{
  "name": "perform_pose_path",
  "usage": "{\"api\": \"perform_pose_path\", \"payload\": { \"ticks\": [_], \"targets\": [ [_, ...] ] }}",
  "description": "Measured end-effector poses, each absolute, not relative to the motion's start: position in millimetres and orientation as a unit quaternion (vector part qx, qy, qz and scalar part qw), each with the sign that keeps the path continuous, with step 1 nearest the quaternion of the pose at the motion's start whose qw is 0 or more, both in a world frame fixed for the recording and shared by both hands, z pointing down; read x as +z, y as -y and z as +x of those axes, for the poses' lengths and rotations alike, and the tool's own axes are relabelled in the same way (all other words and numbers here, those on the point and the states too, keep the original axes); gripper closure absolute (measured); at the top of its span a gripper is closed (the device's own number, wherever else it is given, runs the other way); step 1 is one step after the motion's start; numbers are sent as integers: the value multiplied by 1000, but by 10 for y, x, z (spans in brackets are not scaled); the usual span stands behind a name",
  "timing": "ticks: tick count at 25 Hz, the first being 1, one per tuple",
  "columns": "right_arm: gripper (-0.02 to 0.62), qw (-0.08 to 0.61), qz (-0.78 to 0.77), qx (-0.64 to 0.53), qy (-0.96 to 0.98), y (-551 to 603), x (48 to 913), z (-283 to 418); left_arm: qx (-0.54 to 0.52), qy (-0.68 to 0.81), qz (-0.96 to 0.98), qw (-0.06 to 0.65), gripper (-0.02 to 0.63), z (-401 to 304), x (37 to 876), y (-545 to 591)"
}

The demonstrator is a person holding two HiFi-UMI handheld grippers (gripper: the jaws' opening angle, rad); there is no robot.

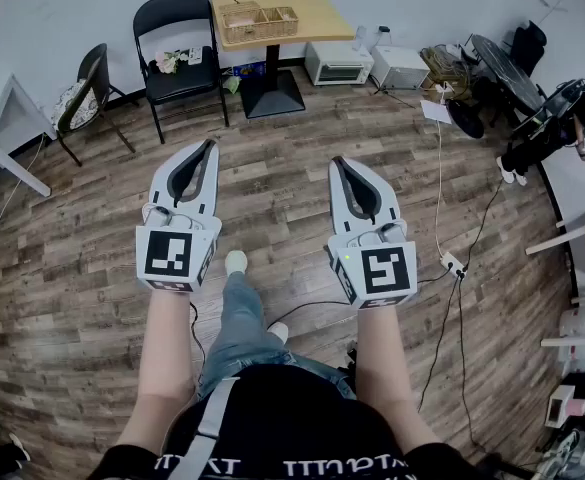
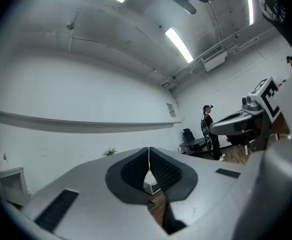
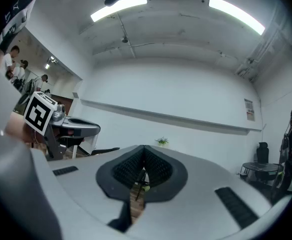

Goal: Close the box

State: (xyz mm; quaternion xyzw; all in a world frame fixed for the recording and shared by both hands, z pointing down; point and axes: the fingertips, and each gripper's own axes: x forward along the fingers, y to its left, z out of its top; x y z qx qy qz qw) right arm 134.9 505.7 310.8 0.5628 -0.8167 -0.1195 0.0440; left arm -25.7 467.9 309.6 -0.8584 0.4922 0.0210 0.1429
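An open brown box (image 1: 260, 20) with inner partitions sits on a light wooden table (image 1: 312, 13) at the far side of the room. Both grippers are held out level over the wooden floor, well short of that table. My left gripper (image 1: 210, 145) is shut, its pads meeting with nothing between them (image 2: 148, 150). My right gripper (image 1: 338, 162) is likewise shut and empty (image 3: 144, 148). Each gripper shows at the edge of the other's view. The box cannot be made out in either gripper view.
A black folding chair (image 1: 177, 48) stands left of the table, with another chair (image 1: 84, 93) and a white table (image 1: 2, 138) further left. White appliances (image 1: 337, 63) sit on the floor beside the table. Cables (image 1: 452, 263) run at right, where a person (image 1: 552, 128) stands.
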Motion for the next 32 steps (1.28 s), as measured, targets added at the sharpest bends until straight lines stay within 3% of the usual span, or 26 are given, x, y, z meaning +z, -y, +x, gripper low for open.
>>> {"api": "perform_pose_path", "payload": {
  "ticks": [12, 13, 15, 16, 32],
  "targets": [
    [580, 26, 571, -118, 812, -5216, 2996, 1275, 42, -487, -864, 120, 581, -426, 2980, -4852],
    [580, 27, 572, -118, 811, -5195, 3005, 1280, 40, -483, -868, 110, 538, -418, 3007, -4823],
    [580, 30, 574, -116, 810, -5140, 3024, 1267, 28, -477, -873, 93, 316, -420, 3079, -4734],
    [580, 30, 575, -115, 810, -5106, 3031, 1251, 23, -479, -873, 89, 277, -439, 3105, -4683],
    [580, 49, 557, -135, 818, -3666, 2832, 955, 44, -501, -859, 96, 270, -850, 2894, -3248]
  ]
}}
